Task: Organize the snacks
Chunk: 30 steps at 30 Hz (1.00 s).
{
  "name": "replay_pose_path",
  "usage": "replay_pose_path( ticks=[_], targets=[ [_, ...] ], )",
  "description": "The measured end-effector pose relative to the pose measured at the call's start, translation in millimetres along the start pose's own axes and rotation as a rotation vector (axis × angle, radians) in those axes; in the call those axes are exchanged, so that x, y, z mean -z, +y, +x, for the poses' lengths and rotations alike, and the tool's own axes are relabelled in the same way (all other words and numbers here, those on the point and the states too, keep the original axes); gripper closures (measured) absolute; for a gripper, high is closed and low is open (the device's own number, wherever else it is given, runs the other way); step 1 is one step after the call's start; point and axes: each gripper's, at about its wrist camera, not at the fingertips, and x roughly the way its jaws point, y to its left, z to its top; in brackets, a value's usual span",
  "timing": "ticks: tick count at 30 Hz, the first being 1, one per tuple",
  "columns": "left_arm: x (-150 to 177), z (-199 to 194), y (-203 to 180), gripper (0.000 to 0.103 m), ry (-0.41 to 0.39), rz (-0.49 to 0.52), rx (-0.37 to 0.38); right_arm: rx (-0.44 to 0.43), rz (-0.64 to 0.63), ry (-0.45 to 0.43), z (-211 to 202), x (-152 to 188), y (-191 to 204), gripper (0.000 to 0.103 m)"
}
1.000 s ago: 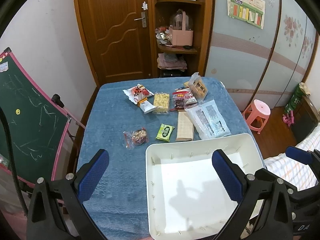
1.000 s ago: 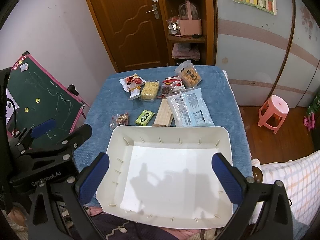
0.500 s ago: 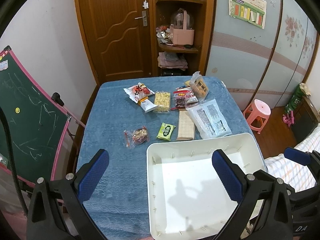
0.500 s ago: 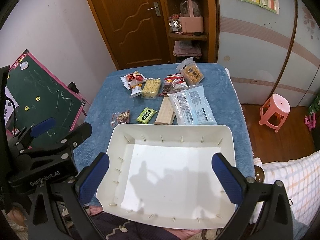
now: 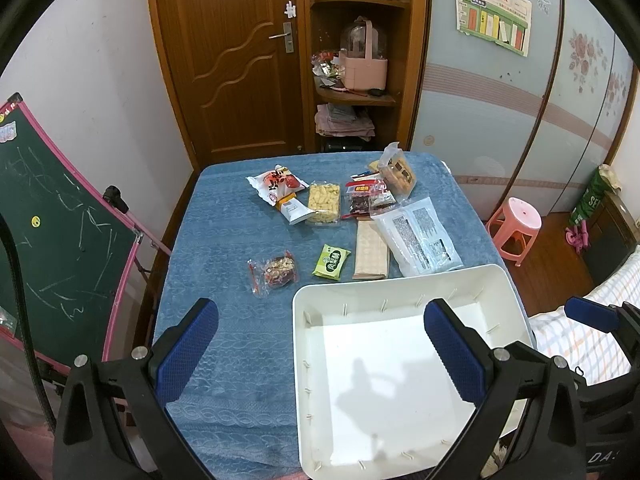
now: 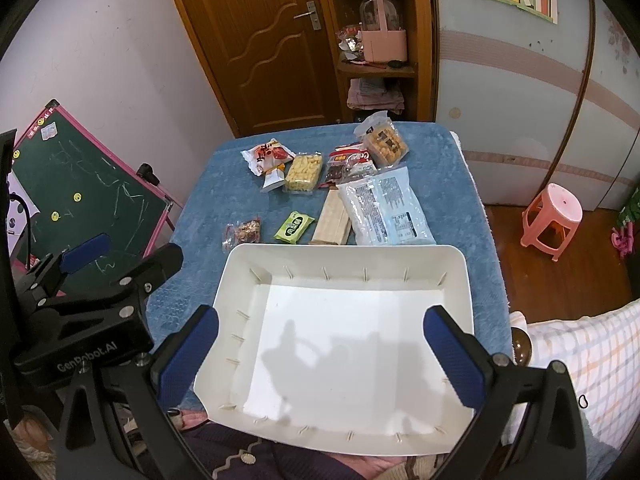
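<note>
White tray (image 6: 454, 258): bare inside, at the desk's (image 5: 224, 336) near edge.
Snacks: green packet (image 5: 331, 261), wafer bar (image 5: 372, 251), big pale bag (image 5: 420, 235) just beyond its far rim.
Change: views crept slightly closer (nothing collected yet).
Left claw (image 5: 320, 354): apart, unladen.
Right claw (image 6: 320, 356): apart, unladen.

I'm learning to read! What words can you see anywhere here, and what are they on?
"GenRobot.AI": on the black body of the left tool, seen from the right wrist view.
"DA": cut-off letters on the right tool's body.
Green snack packet: white characters, too blurred to read.
Big pale blue bag: tiny print, unreadable.
Wall poster: large characters, too blurred to read.
</note>
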Motion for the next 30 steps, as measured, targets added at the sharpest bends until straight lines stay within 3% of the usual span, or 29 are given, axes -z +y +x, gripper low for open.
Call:
replay_pose_path(
  ticks=[20,30],
  targets=[
    [4.6,12.4,5.0,0.001,0.003,0.003,-0.007,0.003,0.004,0.002,1.8,5.0,1.6,0.0],
    [6.4,23.3,25.1,0.001,0.015,-0.015,-0.01,0.054,-0.002,-0.021,4.1,-14.0,-3.5,0.0]
  ],
)
